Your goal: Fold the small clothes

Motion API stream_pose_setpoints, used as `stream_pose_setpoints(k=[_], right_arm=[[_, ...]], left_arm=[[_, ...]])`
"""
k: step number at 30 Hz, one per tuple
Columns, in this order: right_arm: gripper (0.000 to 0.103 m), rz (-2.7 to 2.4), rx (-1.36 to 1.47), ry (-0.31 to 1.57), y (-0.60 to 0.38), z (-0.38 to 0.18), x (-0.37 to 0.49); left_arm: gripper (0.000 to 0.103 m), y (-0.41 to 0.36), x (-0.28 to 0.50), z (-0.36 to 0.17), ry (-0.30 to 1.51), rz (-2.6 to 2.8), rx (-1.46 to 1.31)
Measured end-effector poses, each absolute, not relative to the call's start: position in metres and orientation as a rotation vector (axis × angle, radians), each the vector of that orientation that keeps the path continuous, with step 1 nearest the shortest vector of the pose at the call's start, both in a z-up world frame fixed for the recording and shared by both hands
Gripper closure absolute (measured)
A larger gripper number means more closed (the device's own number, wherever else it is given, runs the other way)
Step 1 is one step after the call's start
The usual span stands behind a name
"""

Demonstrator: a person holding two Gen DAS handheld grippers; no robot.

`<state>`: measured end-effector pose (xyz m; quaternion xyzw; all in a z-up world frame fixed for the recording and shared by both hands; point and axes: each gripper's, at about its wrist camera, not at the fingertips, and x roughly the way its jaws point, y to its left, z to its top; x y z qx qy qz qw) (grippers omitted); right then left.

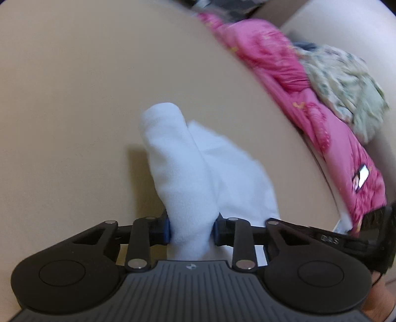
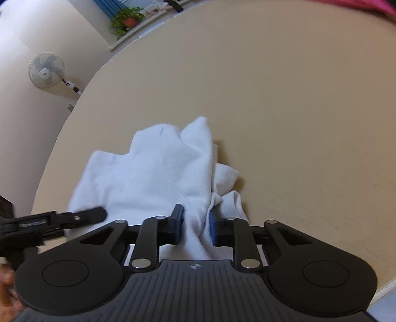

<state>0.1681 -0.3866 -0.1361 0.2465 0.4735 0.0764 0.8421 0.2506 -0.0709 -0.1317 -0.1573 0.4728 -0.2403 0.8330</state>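
A small white garment (image 1: 198,168) lies bunched on the beige table (image 1: 74,99). My left gripper (image 1: 191,230) is shut on one end of it, the cloth pinched between the blue pads. In the right wrist view the same white garment (image 2: 153,173) spreads out ahead, and my right gripper (image 2: 195,228) is shut on another part of it. The left gripper's black body (image 2: 49,220) shows at the left edge of the right wrist view, close beside the right one.
A pile of clothes lies along the table's right side: a pink garment (image 1: 297,81) and a pale green patterned one (image 1: 346,86). In the right wrist view the table edge (image 2: 81,94) curves at left, with a fan (image 2: 47,70) and a potted plant (image 2: 127,19) beyond.
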Motion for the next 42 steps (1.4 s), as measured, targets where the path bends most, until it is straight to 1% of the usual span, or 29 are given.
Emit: stream_pose_setpoints(k=[2,5,8,10,11,12,13,14,15,17,19,21,23,26,27,28,29,31,32,33,34,35,36,38,39,40,41,42], right_arm=[[0.085,0.17,0.534,0.96,-0.379,-0.132,0.17],[0.085,0.233,0.571,0.853,-0.361,-0.116,0.177],[0.085,0.317,0.581,0.728,-0.331,-0.097,0.187],[0.085,0.365,0.565,0.67,-0.311,-0.088,0.192],[0.085,0.386,0.55,0.645,-0.3,-0.085,0.194],[0.084,0.401,0.53,0.629,-0.29,-0.082,0.195],[0.08,0.398,0.495,0.625,-0.28,-0.082,0.198],[0.075,0.366,0.447,0.632,-0.271,-0.085,0.201],[0.065,0.311,0.407,0.656,-0.265,-0.088,0.204],[0.064,0.23,0.368,0.714,-0.266,-0.096,0.211],[0.064,0.197,0.333,0.715,-0.271,-0.097,0.212],[0.064,0.238,0.386,0.719,-0.28,-0.093,0.209],[0.064,0.321,0.438,0.766,-0.278,-0.095,0.21],[0.064,0.385,0.376,0.901,-0.26,-0.112,0.216],[0.064,0.381,0.337,0.954,-0.254,-0.12,0.217],[0.064,0.371,0.309,0.988,-0.249,-0.126,0.214],[0.064,0.361,0.294,1.006,-0.244,-0.129,0.209],[0.063,0.357,0.303,1.006,-0.245,-0.131,0.207],[0.061,0.357,0.309,1.009,-0.246,-0.132,0.207],[0.06,0.356,0.319,1.02,-0.248,-0.134,0.208],[0.06,0.357,0.333,1.034,-0.249,-0.135,0.207],[0.06,0.36,0.348,1.052,-0.251,-0.137,0.207],[0.06,0.364,0.354,1.063,-0.25,-0.139,0.209],[0.064,0.374,0.35,1.068,-0.25,-0.138,0.205],[0.074,0.383,0.35,1.074,-0.249,-0.14,0.204],[0.087,0.394,0.357,1.08,-0.247,-0.142,0.202],[0.093,0.403,0.37,1.082,-0.246,-0.142,0.201],[0.095,0.411,0.381,1.081,-0.245,-0.142,0.199]], left_arm=[[0.07,-0.061,0.248,-0.104,0.926,-0.497,-0.309],[0.07,-0.031,0.248,-0.07,0.825,-0.464,-0.283],[0.069,0.012,0.249,-0.05,0.759,-0.432,-0.302],[0.066,0.037,0.253,-0.045,0.744,-0.409,-0.337],[0.055,0.049,0.257,-0.045,0.747,-0.396,-0.349],[0.038,0.061,0.261,-0.047,0.756,-0.368,-0.347],[0.03,0.07,0.264,-0.051,0.764,-0.32,-0.318],[0.027,0.079,0.266,-0.056,0.768,-0.247,-0.278],[0.028,0.088,0.267,-0.059,0.782,-0.163,-0.246],[0.029,0.105,0.263,-0.06,0.823,-0.099,-0.25],[0.029,0.112,0.253,-0.056,0.86,-0.156,-0.307],[0.029,0.113,0.243,-0.054,0.908,-0.168,-0.322],[0.029,0.105,0.228,-0.057,0.958,-0.189,-0.316],[0.029,0.082,0.209,-0.081,1.025,-0.172,-0.225],[0.025,0.075,0.205,-0.097,1.068,-0.15,-0.167],[0.024,0.069,0.205,-0.116,1.144,-0.133,-0.126],[0.024,0.07,0.208,-0.129,1.211,-0.123,-0.155],[0.024,0.08,0.208,-0.132,1.213,-0.142,-0.233],[0.024,0.08,0.207,-0.132,1.21,-0.153,-0.229],[0.025,0.081,0.205,-0.134,1.21,-0.157,-0.226],[0.028,0.083,0.202,-0.134,1.207,-0.159,-0.231],[0.048,0.083,0.201,-0.132,1.2,-0.176,-0.238],[0.055,0.083,0.202,-0.128,1.188,-0.19,-0.235],[0.064,0.069,0.199,-0.119,1.157,-0.192,-0.188],[0.068,0.069,0.196,-0.117,1.147,-0.193,-0.177],[0.069,0.069,0.195,-0.113,1.135,-0.195,-0.175],[0.072,0.07,0.194,-0.11,1.124,-0.199,-0.174],[0.073,0.07,0.191,-0.106,1.112,-0.205,-0.17]])
